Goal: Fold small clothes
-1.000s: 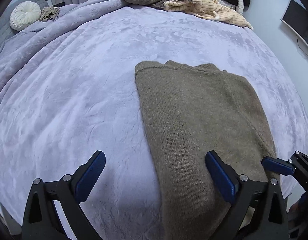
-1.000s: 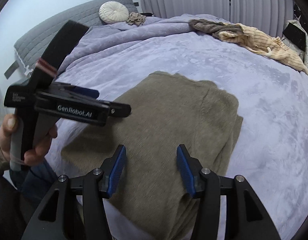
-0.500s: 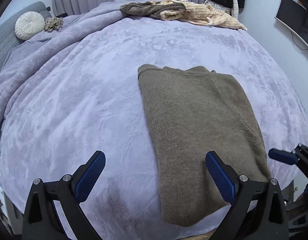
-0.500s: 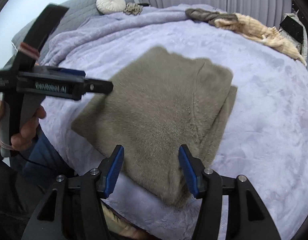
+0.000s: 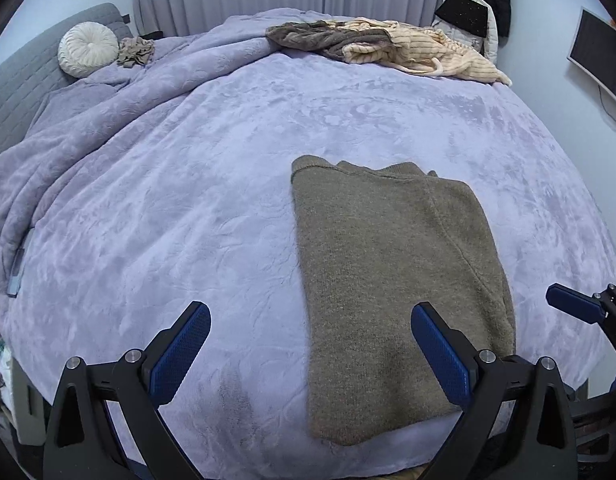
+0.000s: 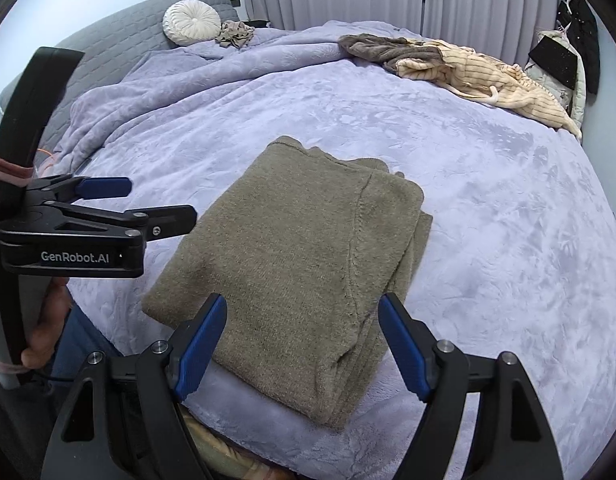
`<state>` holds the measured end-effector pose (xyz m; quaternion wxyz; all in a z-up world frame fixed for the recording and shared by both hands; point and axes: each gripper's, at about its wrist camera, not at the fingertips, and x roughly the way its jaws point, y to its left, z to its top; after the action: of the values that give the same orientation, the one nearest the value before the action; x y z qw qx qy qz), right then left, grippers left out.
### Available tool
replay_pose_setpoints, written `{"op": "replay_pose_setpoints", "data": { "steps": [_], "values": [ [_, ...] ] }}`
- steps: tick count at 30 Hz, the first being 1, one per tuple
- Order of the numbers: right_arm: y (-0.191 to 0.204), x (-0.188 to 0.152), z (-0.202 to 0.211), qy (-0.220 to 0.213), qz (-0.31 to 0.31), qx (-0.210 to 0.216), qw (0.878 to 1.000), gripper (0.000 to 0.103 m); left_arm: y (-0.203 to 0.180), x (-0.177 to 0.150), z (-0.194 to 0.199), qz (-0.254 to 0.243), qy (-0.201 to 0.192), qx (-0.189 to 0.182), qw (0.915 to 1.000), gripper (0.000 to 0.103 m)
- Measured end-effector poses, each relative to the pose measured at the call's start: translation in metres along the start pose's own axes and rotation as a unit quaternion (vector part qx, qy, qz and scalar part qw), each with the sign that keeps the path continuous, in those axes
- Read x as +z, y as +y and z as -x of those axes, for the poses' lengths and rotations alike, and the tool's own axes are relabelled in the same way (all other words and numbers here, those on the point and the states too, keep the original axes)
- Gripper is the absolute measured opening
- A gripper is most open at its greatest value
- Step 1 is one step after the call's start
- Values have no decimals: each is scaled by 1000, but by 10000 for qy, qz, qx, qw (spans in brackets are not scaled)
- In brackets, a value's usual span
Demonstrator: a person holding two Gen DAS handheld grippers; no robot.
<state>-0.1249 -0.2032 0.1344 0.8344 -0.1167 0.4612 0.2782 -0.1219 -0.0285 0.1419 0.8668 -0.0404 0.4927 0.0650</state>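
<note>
The sweater [image 5: 391, 288], olive-brown and folded into a rough rectangle, lies flat on the lilac blanket [image 5: 188, 200] near the bed's lower edge; in the left wrist view it fills the lower right of centre, in the right wrist view the middle of the frame, its doubled layers showing along the right and bottom edges.

The left gripper [image 5: 309, 348] hangs above the bed with its jaws spread wide and nothing between them; its right pad sits over the sweater's lower part in the picture, its left pad over bare blanket; a hand [image 6: 48, 328] at the left edge of the right wrist view grips its handle.

The right gripper [image 6: 304, 344] is above the sweater's near edge, its jaws opening and clear of the cloth, holding nothing.

At the upper right of both views a heap of clothes [image 5: 387, 44] lies at the bed's far side; a round cushion [image 5: 88, 49] rests at the upper left against the grey headboard [image 6: 120, 28].
</note>
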Motion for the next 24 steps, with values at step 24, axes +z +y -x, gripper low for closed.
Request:
{"op": "replay_pose_setpoints", "data": {
  "steps": [24],
  "values": [
    [-16, 25, -24, 385, -72, -4, 9992, 81, -9, 9, -27, -157, 485, 55, 9987, 101]
  ]
}}
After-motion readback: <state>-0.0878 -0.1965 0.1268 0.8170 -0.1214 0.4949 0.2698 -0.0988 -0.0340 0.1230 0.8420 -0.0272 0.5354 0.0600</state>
